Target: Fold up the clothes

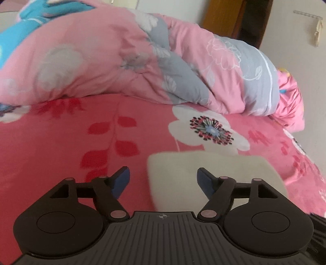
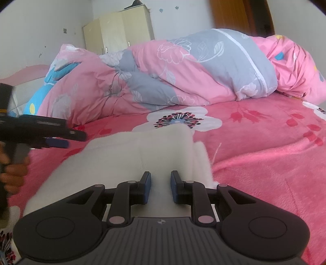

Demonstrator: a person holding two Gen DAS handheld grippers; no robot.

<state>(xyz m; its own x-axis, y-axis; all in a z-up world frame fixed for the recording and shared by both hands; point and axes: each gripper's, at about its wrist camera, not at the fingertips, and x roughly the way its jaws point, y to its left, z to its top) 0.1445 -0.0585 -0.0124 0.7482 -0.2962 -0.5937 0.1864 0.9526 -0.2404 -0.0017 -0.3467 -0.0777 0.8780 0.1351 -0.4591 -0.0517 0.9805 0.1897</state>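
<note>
A white fleecy garment [image 2: 142, 150] lies folded in layers on the pink flowered bed sheet [image 2: 264, 163]. My right gripper [image 2: 161, 177] sits low over its near end, jaws narrow, with the white cloth filling the gap between the blue pads. In the left wrist view the same garment [image 1: 203, 161] lies under and to the right of my left gripper [image 1: 163, 173], whose jaws stand wide with nothing between them. The right wrist view shows the left gripper [image 2: 61, 140] at the left edge, hovering beside the garment's left side, held by a hand [image 2: 12, 173].
A bunched pink and grey flowered quilt [image 2: 183, 71] lies across the back of the bed, with a blue and pink pillow [image 2: 51, 81] at its left. A cream wardrobe [image 2: 118, 32] stands by the far wall and a brown door [image 1: 234, 16] behind the bed.
</note>
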